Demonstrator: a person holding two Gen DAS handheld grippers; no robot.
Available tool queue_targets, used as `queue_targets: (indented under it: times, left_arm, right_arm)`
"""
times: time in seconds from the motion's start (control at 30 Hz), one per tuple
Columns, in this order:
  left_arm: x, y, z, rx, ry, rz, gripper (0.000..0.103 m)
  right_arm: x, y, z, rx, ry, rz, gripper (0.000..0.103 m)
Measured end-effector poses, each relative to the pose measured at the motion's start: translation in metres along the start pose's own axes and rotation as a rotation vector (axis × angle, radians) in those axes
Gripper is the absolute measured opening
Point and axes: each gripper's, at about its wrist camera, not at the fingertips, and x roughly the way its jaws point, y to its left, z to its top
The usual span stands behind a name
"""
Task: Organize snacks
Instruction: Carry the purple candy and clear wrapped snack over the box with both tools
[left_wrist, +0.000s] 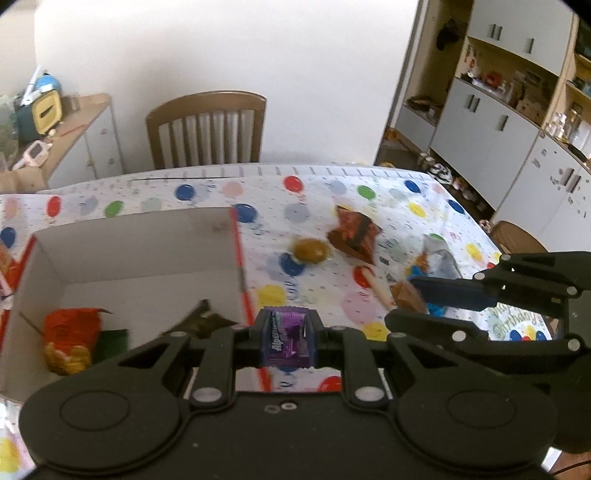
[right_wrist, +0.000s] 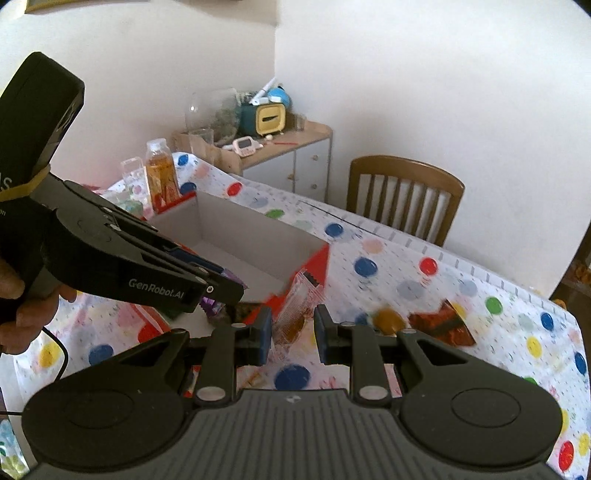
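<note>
Above the desk (left_wrist: 369, 184), left claw (left_wrist: 287, 341) clamps a purple candy (left_wrist: 286, 339) beside the box (left_wrist: 140, 254); right claw (right_wrist: 291, 334) pinches a clear wrapper (right_wrist: 301, 306)

Right gripper (right_wrist: 292, 332) pinches a clear snack wrapper (right_wrist: 299, 306) above the dotted tablecloth (right_wrist: 461, 266), left gripper (right_wrist: 225, 286) beside it holds a purple candy (right_wrist: 212, 306) near the open white box (right_wrist: 240, 229).
</note>
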Motion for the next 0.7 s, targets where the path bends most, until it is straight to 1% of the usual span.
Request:
queue_targets:
  times: [0.33, 0.5, 0.7]
  left_arm:
    - [-0.015, 0.055, 0.004, -0.026, -0.024, 0.055, 0.016]
    - [-0.018, 0.083, 0.004, -0.034, -0.024, 0.083, 0.016]
    - [-0.011, 0.116, 0.008, -0.052, -0.016, 0.116, 0.016]
  right_arm:
    - [0.036, 0.036, 0.026, -0.016, 0.014, 0.03, 0.023]
    - [0.06, 0.047, 0.031, -0.017, 0.049, 0.038, 0.023]
    - [0.091, 0.059, 0.034, -0.003, 0.105, 0.045, 0.023]
